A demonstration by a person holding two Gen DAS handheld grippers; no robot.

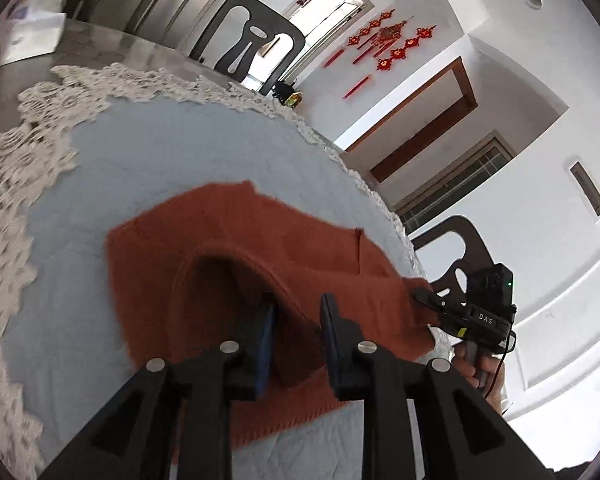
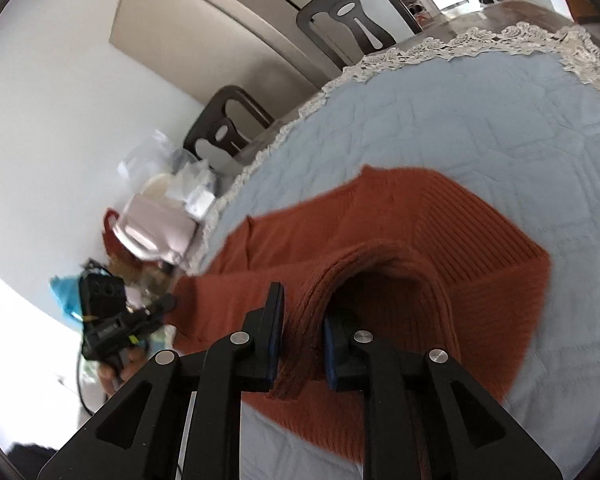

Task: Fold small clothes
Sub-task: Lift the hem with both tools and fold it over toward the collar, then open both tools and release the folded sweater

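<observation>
Left claw [image 1: 296,320] is pinched on a lifted hem fold of the rust-orange ribbed knit garment [image 1: 260,236]; right claw [image 2: 302,332] is clamped on its own fold of the same hem. The garment is spread on the pale blue quilted cloth with white lace edging [image 1: 148,152] over the bench. Both edges should be carried forward together, level, kept taut, and laid down aligned so no wrinkle is trapped.

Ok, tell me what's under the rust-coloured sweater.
The rust sweater lies on a pale blue quilted cloth with a lace edge. Both grippers pinch its near edge and lift it. Whatever lies beneath the flat part is covered.
</observation>
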